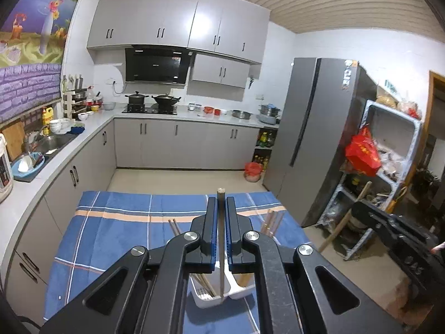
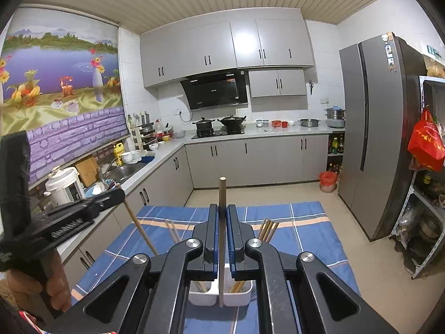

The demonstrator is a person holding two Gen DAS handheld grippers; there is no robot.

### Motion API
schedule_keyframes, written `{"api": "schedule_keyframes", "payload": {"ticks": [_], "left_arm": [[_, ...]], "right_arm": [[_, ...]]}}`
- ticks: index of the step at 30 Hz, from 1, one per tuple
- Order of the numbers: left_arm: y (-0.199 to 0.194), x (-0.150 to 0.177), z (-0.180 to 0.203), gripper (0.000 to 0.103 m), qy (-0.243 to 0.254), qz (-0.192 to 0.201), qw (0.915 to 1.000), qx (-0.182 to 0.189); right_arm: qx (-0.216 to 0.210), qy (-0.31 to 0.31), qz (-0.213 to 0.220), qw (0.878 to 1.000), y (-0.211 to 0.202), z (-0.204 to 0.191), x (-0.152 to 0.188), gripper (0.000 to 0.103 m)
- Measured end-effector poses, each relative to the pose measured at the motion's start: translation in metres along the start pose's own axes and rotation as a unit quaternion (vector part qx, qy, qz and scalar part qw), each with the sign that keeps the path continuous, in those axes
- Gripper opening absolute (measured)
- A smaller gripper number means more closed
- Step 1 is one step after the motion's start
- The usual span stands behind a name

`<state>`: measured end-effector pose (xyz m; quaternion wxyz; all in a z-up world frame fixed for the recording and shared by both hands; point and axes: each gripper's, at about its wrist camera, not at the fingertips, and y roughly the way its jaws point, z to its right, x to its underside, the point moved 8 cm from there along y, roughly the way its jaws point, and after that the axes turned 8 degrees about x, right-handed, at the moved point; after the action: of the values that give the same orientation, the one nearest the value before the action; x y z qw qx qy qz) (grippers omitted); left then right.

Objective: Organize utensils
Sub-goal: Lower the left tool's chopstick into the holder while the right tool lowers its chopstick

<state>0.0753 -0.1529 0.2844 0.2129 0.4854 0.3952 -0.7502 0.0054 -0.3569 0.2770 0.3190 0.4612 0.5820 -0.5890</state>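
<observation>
We hold one chopstick (image 1: 221,239) in each clamped gripper, left gripper (image 1: 221,203) and right gripper (image 2: 222,211), next lowering them into the white holder (image 2: 244,296).

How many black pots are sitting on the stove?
2. The pot with a lid sits on the left side of the stove, and the wide wok sits on the right, both under the black hood.

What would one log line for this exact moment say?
left claw: shut on chopstick | right claw: shut on chopstick | both above white holder | holder on blue plaid cloth
</observation>
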Motion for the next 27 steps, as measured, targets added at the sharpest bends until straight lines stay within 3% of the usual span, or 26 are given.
{"api": "schedule_keyframes", "payload": {"ticks": [12, 27], "left_arm": [[0.091, 0.015, -0.017, 0.005, -0.01, -0.049, 0.9981, -0.036], [0.123, 0.058, -0.023, 0.005, -0.023, -0.1, 0.9944, -0.025]], "right_arm": [[-0.029, 0.001, -0.044, 0.999, 0.086, 0.015, 0.014, 0.006], [-0.03, 0.007, -0.111, 0.993, 0.135, 0.018, 0.065, 0.006]]}}
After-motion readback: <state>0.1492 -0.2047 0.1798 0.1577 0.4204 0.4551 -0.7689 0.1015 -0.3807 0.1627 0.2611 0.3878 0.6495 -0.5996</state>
